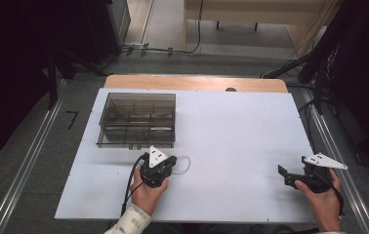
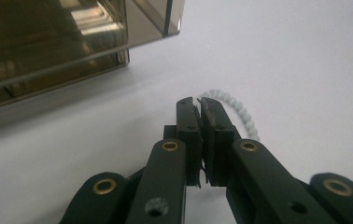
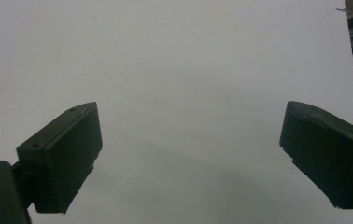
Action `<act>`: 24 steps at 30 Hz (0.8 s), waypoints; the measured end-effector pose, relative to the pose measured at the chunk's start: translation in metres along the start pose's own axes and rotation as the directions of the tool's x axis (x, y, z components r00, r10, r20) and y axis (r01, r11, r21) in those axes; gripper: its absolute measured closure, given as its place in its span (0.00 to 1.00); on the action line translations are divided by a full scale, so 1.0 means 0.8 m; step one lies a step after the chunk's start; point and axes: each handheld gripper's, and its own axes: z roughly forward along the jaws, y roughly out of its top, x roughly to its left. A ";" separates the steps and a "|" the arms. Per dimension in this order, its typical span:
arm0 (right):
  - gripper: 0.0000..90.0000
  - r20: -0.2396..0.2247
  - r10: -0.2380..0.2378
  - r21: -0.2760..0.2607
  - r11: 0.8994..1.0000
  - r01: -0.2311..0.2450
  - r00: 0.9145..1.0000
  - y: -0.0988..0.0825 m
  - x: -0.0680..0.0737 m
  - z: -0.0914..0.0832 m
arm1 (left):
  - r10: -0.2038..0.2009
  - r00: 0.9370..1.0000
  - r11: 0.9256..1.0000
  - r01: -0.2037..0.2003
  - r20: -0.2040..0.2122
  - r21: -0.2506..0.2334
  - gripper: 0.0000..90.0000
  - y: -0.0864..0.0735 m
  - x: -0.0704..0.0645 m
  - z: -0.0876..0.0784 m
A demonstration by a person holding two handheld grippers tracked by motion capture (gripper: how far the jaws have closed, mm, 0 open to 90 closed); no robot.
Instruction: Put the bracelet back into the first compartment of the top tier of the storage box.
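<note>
Left gripper view shows the left gripper (image 2: 199, 106) with its jaws pressed together at one end of a white beaded bracelet (image 2: 240, 114), which curls on the white table top (image 2: 282, 60) just beside the smoky transparent plastic organiser box with compartments (image 2: 48, 42); whether the beads are truly pinched I cannot tell. Judging by this, pickup is only beginning, and lifting the bracelet into a compartment is left. Right gripper (image 3: 191, 154) hovers wide open, holding nothing, well apart.
</note>
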 end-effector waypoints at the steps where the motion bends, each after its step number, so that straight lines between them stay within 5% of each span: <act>1: 0.05 -0.001 -0.001 0.002 1.000 0.001 1.000 0.000 0.000 0.000 | 0.002 1.000 1.000 -0.002 0.003 -0.009 0.98 0.001 0.000 -0.003; 11: 0.05 0.001 -0.001 0.001 1.000 0.001 1.000 -0.001 0.000 0.000 | -0.012 1.000 0.995 0.013 0.015 -0.104 0.98 0.011 0.006 -0.029; 24: 0.05 0.006 0.005 0.005 1.000 -0.005 1.000 -0.001 0.000 -0.001 | -0.015 1.000 0.971 0.015 0.000 -0.238 0.98 0.011 0.014 -0.059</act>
